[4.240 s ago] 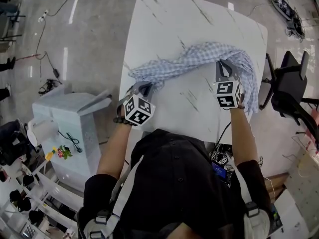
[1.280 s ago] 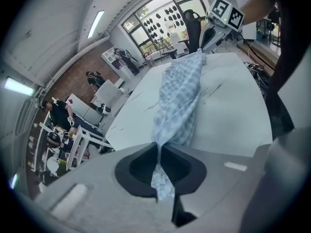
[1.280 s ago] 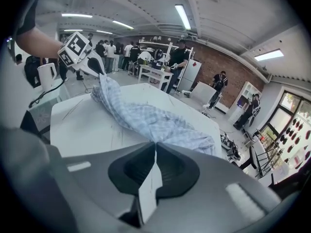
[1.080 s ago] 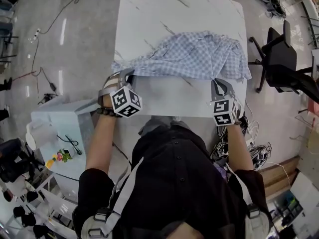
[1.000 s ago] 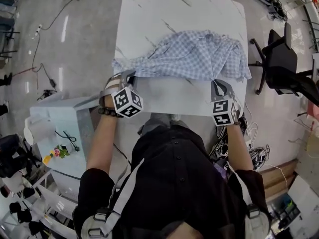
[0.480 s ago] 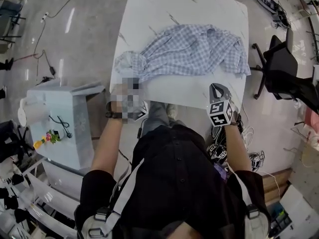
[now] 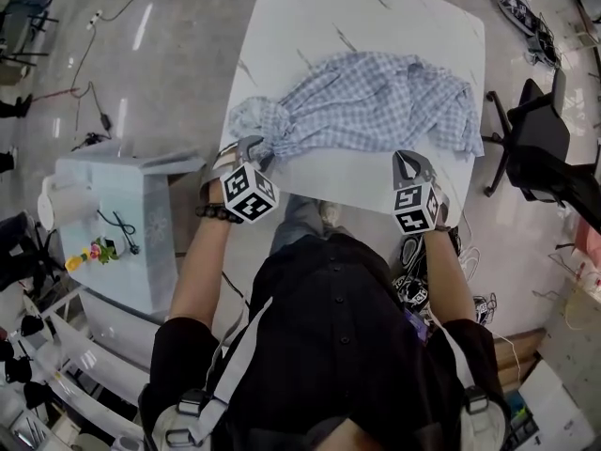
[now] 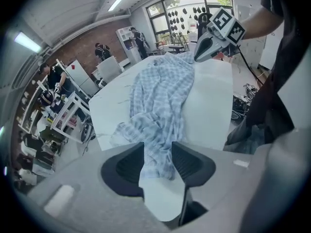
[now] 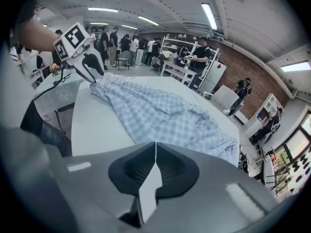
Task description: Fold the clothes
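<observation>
A blue checked shirt lies crumpled across the white marble table, with its left end bunched up. My left gripper is at that bunched end. Its jaws have just been opening, and the shirt's tip lies loose between them, with the pads not pressing on it. The left gripper hangs over the table. My right gripper is at the table's near edge, shut and empty. In the right gripper view the shirt lies ahead of the right gripper, apart from it.
A black office chair stands right of the table. A white cabinet stands to the left, close to my left arm. Cables lie on the floor. Several people stand by shelves in the background.
The left jaws have parted and the shirt's left end now sits bunched between them. The right gripper has come off the shirt's near hem and drawn back to the table edge, still shut.
</observation>
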A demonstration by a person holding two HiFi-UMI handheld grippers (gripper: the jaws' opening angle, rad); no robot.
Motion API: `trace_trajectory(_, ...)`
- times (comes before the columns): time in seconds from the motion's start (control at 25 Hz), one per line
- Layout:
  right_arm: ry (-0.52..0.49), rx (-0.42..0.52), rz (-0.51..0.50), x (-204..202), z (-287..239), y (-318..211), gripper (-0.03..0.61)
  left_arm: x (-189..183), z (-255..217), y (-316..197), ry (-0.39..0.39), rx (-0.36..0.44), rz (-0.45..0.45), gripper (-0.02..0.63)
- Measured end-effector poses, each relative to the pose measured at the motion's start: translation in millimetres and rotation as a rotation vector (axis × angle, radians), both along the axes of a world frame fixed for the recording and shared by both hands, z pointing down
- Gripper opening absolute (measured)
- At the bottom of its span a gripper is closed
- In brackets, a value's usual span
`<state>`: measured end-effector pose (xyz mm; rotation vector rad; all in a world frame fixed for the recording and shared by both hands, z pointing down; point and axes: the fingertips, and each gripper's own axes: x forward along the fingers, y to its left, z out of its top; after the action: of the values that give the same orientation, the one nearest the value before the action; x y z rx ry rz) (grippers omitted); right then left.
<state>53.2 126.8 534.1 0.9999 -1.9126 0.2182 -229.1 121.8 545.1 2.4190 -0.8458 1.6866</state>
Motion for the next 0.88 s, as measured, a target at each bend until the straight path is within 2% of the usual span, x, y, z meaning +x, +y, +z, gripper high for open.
trace_trajectory(0.12, 0.021, -0.024, -0.035, -8.6, 6.9, -10.9, 0.013, 1.1, 3.1, -20.6, -0.048, 0.005, 0.07, 0.187)
trace_trajectory(0.24, 0.033, -0.061, -0.089, -17.9, 17.0, -22.5, 0.058, 13.6, 10.5, -35.4, -0.096, -0.001, 0.184, 0.199)
trace_trajectory(0.32, 0.03, -0.09, -0.114, -21.7, 23.3, -28.9, 0.092, 24.0, 19.4, -41.0, -0.11, -0.028, 0.243, 0.232)
trace_trajectory(0.48, 0.032, -0.135, -0.14, -25.0, 35.3, -39.3, 0.134, 33.0, 35.2, -47.1, -0.121, -0.08, 0.302, 0.228)
trace_trajectory(0.56, 0.029, -0.138, -0.127, -23.2, 38.2, -49.1, 0.135, 32.6, 39.2, -51.0, -0.128, -0.094, 0.322, 0.19)
trace_trajectory(0.68, 0.03, -0.121, -0.11, -20.9, 37.3, -71.0, 0.133, 29.5, 40.3, -60.7, -0.127, -0.108, 0.326, 0.063)
trace_trajectory(0.88, 0.066, -0.063, -0.124, -31.5, 34.8, -125.9, 0.135, 22.8, 40.2, -75.7, -0.115, -0.13, 0.325, 0.049)
